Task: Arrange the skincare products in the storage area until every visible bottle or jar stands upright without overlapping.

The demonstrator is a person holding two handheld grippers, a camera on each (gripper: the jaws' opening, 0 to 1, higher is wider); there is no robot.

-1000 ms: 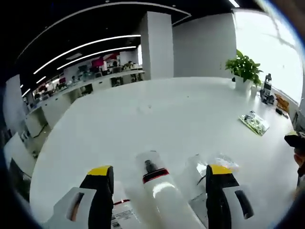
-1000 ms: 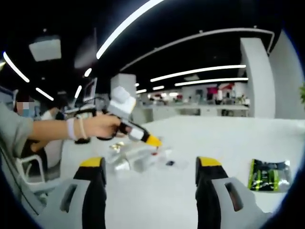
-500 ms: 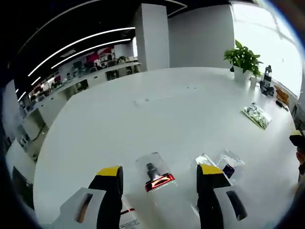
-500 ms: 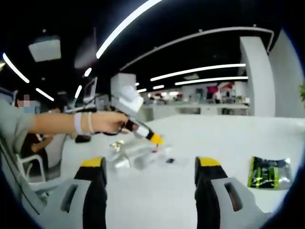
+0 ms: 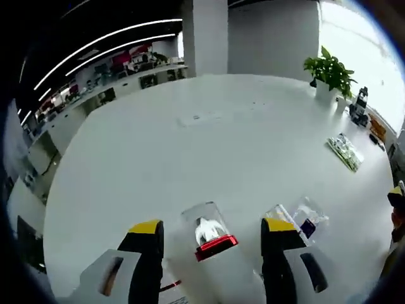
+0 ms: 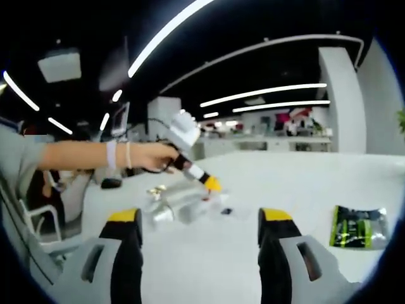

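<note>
A white bottle with a clear cap and a red band lies on the white table, pointing away from me. It lies between the jaws of my left gripper, which is open and clear of its sides. To its right lies a second clear-capped product. In the right gripper view the products form a low cluster, and the left gripper hangs just above them in a hand. My right gripper is open, holds nothing, and is well short of the cluster.
A green and black packet lies on the table to the right, also visible as a packet in the left gripper view. A potted plant and small dark items stand at the far edge. A yellow tip of the right gripper shows at the edge.
The left gripper's jaws narrowed a little around the bottle, then held. Its camera rose and tilted down. In the right gripper view the hand and left gripper shifted right.
</note>
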